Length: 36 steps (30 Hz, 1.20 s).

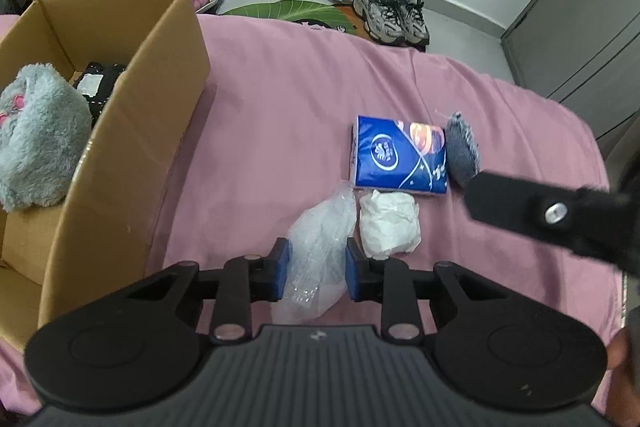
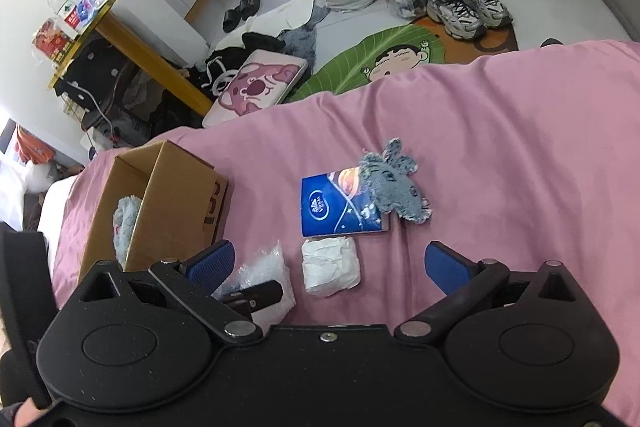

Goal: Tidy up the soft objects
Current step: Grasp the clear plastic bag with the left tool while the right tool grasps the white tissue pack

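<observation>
Bubble wrap, clear and crumpled, lies on the pink bed; left tool has its blue pads pressed against both sides of it. Left wrist view: white tissue wad at 1 o'clock of the wrap, blue tissue pack beyond, cardboard box at 10 o'clock holding a grey plush. Right wrist view: right tool spread wide above the wad; denim toy overlaps the pack's 2 o'clock corner.
</observation>
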Each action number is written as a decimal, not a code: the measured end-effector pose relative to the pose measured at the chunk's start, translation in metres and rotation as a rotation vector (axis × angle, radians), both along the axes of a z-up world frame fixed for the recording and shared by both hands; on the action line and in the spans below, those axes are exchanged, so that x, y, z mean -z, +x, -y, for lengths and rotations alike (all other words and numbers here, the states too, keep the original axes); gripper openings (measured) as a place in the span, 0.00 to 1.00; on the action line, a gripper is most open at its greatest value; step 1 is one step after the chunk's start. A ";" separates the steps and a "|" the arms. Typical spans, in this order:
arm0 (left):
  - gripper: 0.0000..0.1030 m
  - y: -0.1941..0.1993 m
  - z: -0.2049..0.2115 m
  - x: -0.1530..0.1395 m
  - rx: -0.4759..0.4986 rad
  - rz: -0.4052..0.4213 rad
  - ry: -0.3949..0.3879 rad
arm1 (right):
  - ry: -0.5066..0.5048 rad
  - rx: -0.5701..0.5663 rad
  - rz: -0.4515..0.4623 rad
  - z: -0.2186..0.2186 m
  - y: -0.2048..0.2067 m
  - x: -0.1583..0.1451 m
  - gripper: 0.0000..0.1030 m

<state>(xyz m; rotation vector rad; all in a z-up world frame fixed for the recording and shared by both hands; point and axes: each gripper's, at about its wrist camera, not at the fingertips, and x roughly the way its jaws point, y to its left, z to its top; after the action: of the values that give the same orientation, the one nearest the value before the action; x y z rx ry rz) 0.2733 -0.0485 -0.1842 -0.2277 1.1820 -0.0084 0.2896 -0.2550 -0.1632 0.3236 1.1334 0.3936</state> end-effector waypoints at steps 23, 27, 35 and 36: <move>0.26 -0.019 -0.054 -0.025 -0.044 0.033 -0.153 | -0.083 -0.060 -0.156 -0.039 0.017 0.040 0.76; 0.26 -0.028 -0.065 -0.030 -0.064 0.036 -0.169 | -0.129 -0.085 -0.166 -0.051 0.016 0.047 0.64; 0.26 -0.046 -0.084 -0.041 -0.087 0.060 -0.184 | -0.173 -0.107 -0.118 -0.057 0.002 0.030 0.41; 0.26 -0.048 -0.086 -0.042 -0.090 0.064 -0.186 | -0.171 -0.103 -0.111 -0.056 0.000 0.027 0.41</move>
<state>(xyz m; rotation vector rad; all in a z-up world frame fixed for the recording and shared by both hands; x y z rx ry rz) 0.2248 0.0374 -0.1418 -0.4410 1.1068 -0.0467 0.2897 -0.1991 -0.1904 0.1383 1.2871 0.3702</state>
